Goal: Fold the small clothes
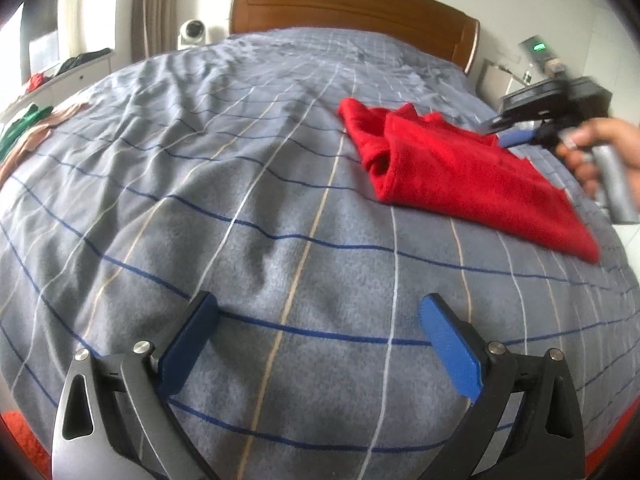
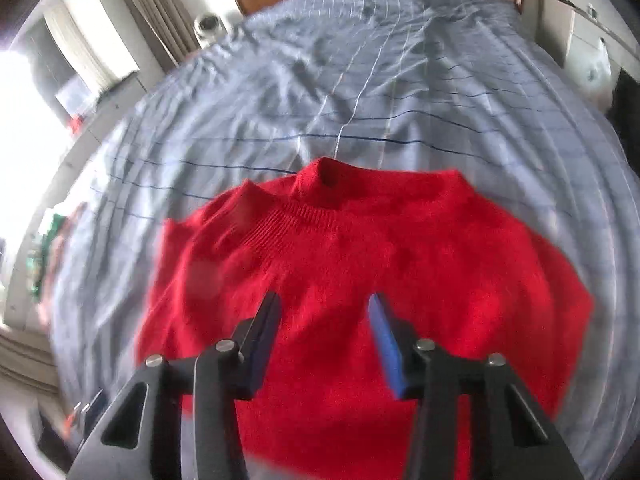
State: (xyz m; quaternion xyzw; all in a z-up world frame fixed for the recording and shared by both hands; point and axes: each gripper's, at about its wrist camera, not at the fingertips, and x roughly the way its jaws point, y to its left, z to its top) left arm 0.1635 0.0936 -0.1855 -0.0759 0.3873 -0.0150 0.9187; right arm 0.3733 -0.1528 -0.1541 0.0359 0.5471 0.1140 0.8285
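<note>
A red knitted sweater (image 1: 460, 176) lies partly folded on the right side of the grey checked bed cover (image 1: 240, 200). In the right wrist view the sweater (image 2: 360, 240) lies flat with its collar pointing away. My right gripper (image 2: 325, 299) hovers over the sweater's middle, blue pads apart and nothing pinched between them. In the left wrist view that gripper (image 1: 516, 136) shows blurred at the sweater's far right edge, held by a hand (image 1: 600, 148). My left gripper (image 1: 319, 302) stands open over bare bed cover, well to the left of and nearer than the sweater.
A wooden headboard (image 1: 352, 4) closes the far end of the bed. A white round device (image 1: 193, 33) stands beside it at the left. Green and tan clothes (image 1: 24, 128) lie at the bed's left edge. A bedside cabinet (image 1: 500, 76) stands at the far right.
</note>
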